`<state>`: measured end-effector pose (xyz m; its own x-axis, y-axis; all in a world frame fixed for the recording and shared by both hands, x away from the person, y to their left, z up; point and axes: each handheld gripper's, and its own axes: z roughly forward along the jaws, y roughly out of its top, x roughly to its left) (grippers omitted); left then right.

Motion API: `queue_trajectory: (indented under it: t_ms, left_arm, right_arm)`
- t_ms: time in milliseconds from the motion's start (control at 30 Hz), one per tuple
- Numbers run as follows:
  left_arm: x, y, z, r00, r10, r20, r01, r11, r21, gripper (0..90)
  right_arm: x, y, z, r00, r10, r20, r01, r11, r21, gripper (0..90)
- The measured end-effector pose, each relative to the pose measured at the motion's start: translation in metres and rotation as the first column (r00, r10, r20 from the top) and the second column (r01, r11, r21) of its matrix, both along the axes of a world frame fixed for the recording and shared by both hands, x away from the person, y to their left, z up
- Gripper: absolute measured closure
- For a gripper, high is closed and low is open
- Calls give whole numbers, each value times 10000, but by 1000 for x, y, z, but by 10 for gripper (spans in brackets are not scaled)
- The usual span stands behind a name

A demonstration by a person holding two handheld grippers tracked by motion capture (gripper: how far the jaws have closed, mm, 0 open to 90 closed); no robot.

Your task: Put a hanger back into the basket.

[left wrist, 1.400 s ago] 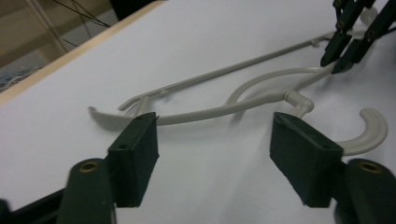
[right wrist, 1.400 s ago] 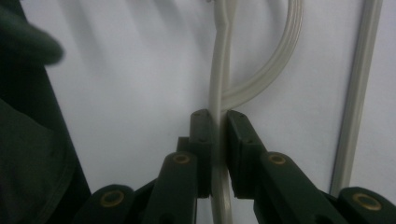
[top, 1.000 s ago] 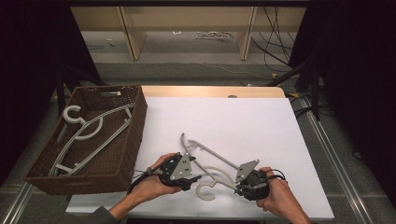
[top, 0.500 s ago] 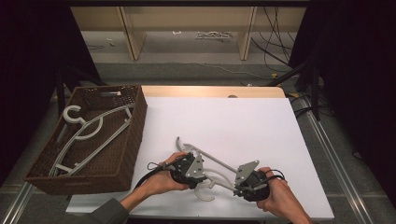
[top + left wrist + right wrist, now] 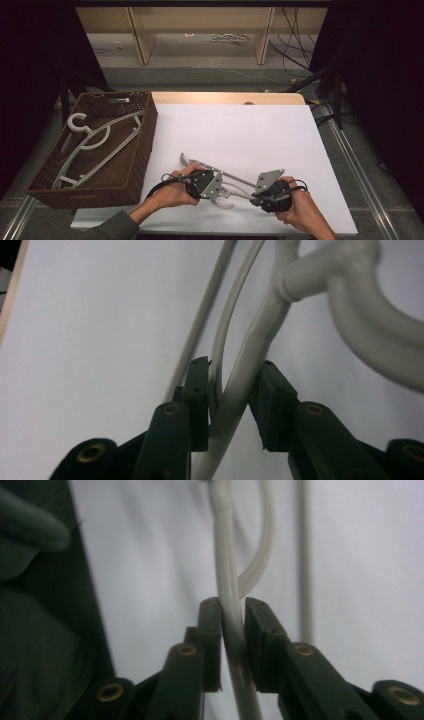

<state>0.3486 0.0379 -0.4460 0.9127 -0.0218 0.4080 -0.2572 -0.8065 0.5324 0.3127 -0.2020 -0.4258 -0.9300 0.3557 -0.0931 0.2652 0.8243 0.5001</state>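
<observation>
A grey plastic hanger (image 5: 234, 177) lies low over the white table (image 5: 240, 130) near its front edge, hook (image 5: 222, 202) toward me. My left gripper (image 5: 216, 185) holds it from the left; in the left gripper view the jaws (image 5: 232, 365) close around the hanger's arm (image 5: 265, 315) and a thin inner bar. My right gripper (image 5: 261, 192) holds the other side. In the right gripper view its pads (image 5: 232, 602) pinch a hanger rod (image 5: 225, 555) tightly.
A dark wicker basket (image 5: 146, 131) stands at the table's left edge with several grey hangers (image 5: 100, 137) inside. Beyond the table's far wooden edge (image 5: 225, 97) is a floor with cables and a low shelf.
Both hands and the hanger have shifted slightly toward the front and right, and the hanger's far end has dropped lower on the table.
</observation>
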Motion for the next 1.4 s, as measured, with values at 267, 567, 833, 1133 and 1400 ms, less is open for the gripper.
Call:
queue_trajectory:
  t_ms: [267,567,833,1133,1400]
  left_arm:
    - [-2,3,15,9998,-43,-207,35,9992,-386,792]
    - [8,15,24,9865,850,-1400,-1016,9881,-1158,793]
    - [14,25,33,9701,1593,-1830,-1846,9741,-1303,793]
    - [18,40,45,9459,2402,-2183,-2810,9427,-1799,792]
    - [18,50,58,9347,2662,-2355,-3206,9176,-2352,792]
  right_arm:
    - [9,-6,4,9687,-2168,1206,1997,9699,1390,458]
    - [15,-16,10,9351,-3299,1295,2767,9079,3148,347]
    - [14,-22,18,8974,-4084,1671,3036,8463,4377,322]
    - [13,-26,20,8691,-4621,1763,3188,7960,5145,303]
    - [11,-28,15,8701,-4784,1190,3549,7754,5223,273]
